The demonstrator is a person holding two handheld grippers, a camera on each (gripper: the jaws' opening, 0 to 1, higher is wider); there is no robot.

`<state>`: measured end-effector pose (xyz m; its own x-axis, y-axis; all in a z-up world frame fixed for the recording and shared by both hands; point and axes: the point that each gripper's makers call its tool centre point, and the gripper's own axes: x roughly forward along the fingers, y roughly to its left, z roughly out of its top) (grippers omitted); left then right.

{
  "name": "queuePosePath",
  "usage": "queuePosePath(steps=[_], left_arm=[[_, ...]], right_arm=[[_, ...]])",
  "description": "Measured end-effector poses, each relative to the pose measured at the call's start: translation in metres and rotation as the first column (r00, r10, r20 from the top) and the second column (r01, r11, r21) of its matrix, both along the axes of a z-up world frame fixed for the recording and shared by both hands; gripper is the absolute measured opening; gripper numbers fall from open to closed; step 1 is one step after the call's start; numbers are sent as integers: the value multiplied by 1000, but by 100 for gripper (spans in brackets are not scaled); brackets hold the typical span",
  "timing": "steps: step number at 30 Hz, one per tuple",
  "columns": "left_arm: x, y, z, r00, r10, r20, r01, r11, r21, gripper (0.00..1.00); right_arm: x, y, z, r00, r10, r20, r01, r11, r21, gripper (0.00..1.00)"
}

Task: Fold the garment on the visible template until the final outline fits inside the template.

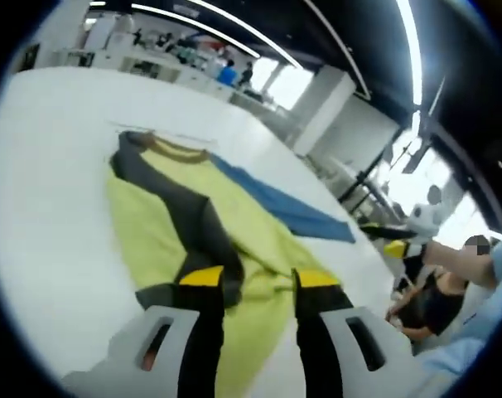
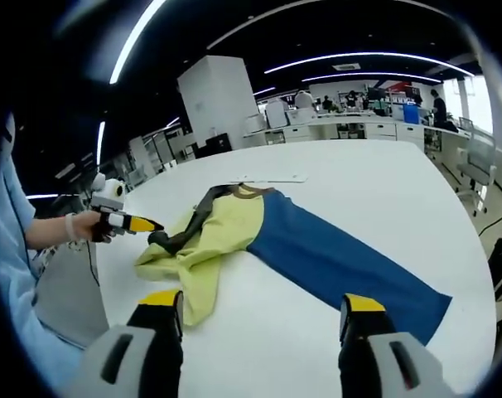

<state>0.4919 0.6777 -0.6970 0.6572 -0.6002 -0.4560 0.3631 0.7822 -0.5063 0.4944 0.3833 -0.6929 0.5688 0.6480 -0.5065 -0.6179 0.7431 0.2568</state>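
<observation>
On the white table point(image 2: 375, 191) lies the shirt point(image 2: 234, 232): soft knit cloth, yellow-green body, dark grey sleeve point(image 1: 197, 220) running in a band, blue sleeve point(image 2: 342, 265) laid flat as a long tapering strip. The collar point(image 1: 172, 148) is a tan curve. My left gripper point(image 1: 258, 280), jaws yellow-tipped and black, stands spread over the rumpled yellow-green hem; I cannot tell whether it touches the cloth. My right gripper point(image 2: 263, 307) is spread wide above bare table, near the blue sleeve. My left hand point(image 2: 84, 225) shows holding the other gripper, its tip at the bunched grey sleeve.
</observation>
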Motion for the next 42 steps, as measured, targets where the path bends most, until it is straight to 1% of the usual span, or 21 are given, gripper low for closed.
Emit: queuePosePath(steps=[2,3,4,7,9,13,16,18,20,23,25,27,29,30,32,33,34,37,38,42], left_arm=[[-1,17,-2,1000,13,-4,-13,1000,25,33],[0,23,-3,1000,16,-4,-16,1000,27,31],[-1,31,-7,1000,27,-16,-26,999,30,29],[-1,46,-15,998,51,-32,-49,997,57,31],[-2,52,-20,997,62,-48,-59,996,65,30],[-2,55,-32,994,68,-82,-63,996,63,29],[1,56,-37,993,77,-88,-72,996,61,29],[3,56,-42,992,84,-100,-79,996,51,28],[4,57,-46,988,98,-123,-95,995,27,27],[6,57,-45,986,105,-130,-106,994,-3,21],[7,55,-42,987,100,-129,-104,994,-26,13],[8,55,-41,986,101,-130,-105,994,-28,5],[8,54,-37,988,91,-127,-98,994,-48,1],[8,53,-36,988,89,-129,-97,994,-58,1],[5,52,-33,989,79,-123,-86,995,-52,1],[3,48,-28,995,45,-89,-50,998,-47,1],[1,45,-25,997,28,-76,-32,998,-51,1],[-11,32,-16,997,-37,-65,32,997,-70,0],[-18,26,-15,995,-69,-65,65,996,-66,0],[-37,10,-22,989,-126,-83,123,992,-33,0]], right_arm=[[-1,0,-2,1000,-1,-5,1,1000,-1,77],[-1,-1,-2,1000,0,-4,0,1000,1,77],[-1,0,-1,1000,-1,-6,1,1000,2,77],[-1,0,-1,1000,0,-7,0,1000,5,77],[-2,0,-2,1000,0,-7,0,1000,6,77],[-3,1,-2,1000,0,-9,0,1000,6,76],[-3,-1,-2,1000,-3,-9,3,1000,7,76],[-3,-2,-3,1000,-6,-9,6,1000,5,76],[-2,-4,-4,1000,-9,-11,9,1000,5,76],[-4,-5,-4,1000,-12,-11,12,1000,2,76],[-4,-6,-4,1000,-15,-13,15,1000,3,76],[-5,-6,-5,1000,-19,-17,19,1000,2,75],[-5,-6,-6,1000,-23,-20,23,1000,2,75],[-5,-6,-7,1000,-22,-19,22,1000,3,75],[-6,-5,-6,1000,-20,-18,20,1000,6,75],[-6,-4,-6,1000,-19,-17,19,1000,6,75],[-6,-2,-5,1000,-19,-17,19,1000,5,75],[-7,-1,-4,1000,-18,-17,18,1000,8,75],[-6,-1,-4,1000,-18,-15,18,1000,7,75],[-6,0,-5,1000,-15,-17,15,1000,5,75]])
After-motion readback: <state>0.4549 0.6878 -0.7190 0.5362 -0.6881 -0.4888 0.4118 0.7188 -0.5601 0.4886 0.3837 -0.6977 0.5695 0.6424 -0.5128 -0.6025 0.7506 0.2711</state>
